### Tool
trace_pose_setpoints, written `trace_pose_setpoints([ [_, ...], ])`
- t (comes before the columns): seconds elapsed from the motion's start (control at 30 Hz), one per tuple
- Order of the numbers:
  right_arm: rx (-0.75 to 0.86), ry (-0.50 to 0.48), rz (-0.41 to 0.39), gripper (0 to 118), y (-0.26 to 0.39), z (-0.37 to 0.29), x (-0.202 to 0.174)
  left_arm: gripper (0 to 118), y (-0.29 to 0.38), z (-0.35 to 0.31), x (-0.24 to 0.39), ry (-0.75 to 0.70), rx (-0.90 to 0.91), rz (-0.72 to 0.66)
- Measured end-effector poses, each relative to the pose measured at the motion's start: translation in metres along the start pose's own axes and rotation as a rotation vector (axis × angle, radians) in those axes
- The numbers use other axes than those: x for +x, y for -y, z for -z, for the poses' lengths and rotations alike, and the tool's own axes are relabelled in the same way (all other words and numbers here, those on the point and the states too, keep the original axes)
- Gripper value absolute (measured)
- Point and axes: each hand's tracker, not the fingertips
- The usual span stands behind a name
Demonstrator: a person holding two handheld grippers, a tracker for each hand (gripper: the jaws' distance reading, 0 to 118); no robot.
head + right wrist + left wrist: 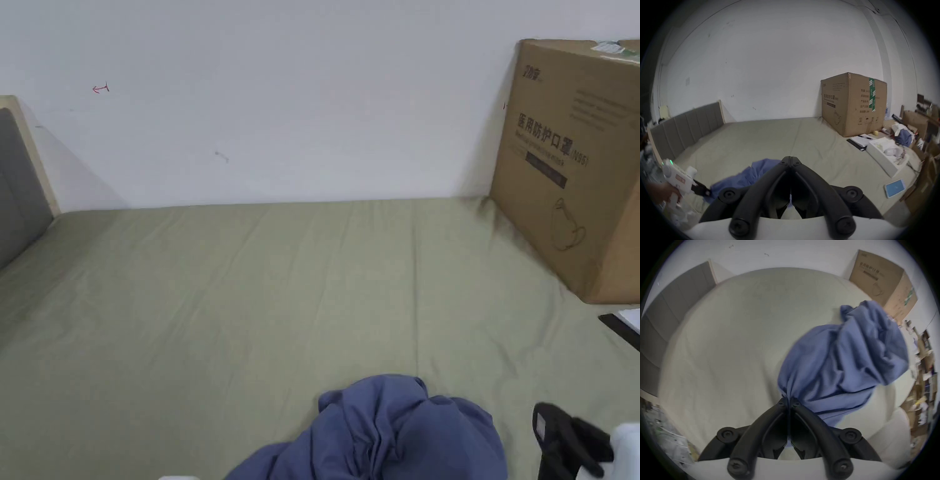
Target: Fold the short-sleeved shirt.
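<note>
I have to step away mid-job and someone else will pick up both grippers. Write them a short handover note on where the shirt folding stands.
Left gripper: shut on a bunched bit of the blue shirt, which trails off in a crumpled heap.
Right gripper: jaws closed together, nothing between them, held above the bed past the shirt.
Shirt lies at the near edge of the green bed sheet; the cardboard box stands at the far right.
Done: shirt grabbed. No fold is made yet.
Left: spread it flat, then fold.
</note>
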Motion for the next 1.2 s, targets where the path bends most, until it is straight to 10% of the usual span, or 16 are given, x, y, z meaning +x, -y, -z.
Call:
trace_pose_setpoints([
  [0.13,-0.041,-0.09,0.045,0,-0.044,0.053,0.036,0,-0.005,-0.026,-0.008,0.009,0.135,-0.08],
  [0.27,-0.485,-0.188,0.094,0,-0.07,0.157,0.064,0,-0.002,-0.056,-0.006,0.087,0.253,-0.12],
  [0.43,-0.859,-0.061,0.145,1,-0.038,0.259,0.075,0,0.006,-0.061,0.002,0.081,0.259,-0.081],
  [0.53,-0.922,-0.055,0.146,43,-0.014,0.294,0.072,0,0.009,-0.058,0.003,0.075,0.275,-0.054],
  [0.57,-0.938,-0.052,0.152,84,-0.008,0.306,0.07,0,0.008,-0.056,0.001,0.076,0.278,-0.054],
  [0.63,-0.956,-0.027,0.166,118,0.008,0.32,0.067,0,0.006,-0.051,-0.004,0.088,0.253,-0.073],
  [0.8,-1.002,0.073,0.173,108,0.041,0.35,0.069,0,0.005,-0.036,-0.011,0.059,0.213,-0.079],
  [0.93,-1.017,0.088,0.098,55,0.049,0.344,0.067,0,0.01,-0.027,-0.018,0.051,0.184,-0.091],
  [1.0,-0.967,0.021,0.093,3,0.039,0.336,0.072,0,0.011,-0.026,-0.023,0.073,0.178,-0.136],
  [1.2,-0.812,-0.104,0.255,3,-0.014,0.279,0.104,0,0.014,-0.046,-0.03,0.1,0.217,-0.195],
])
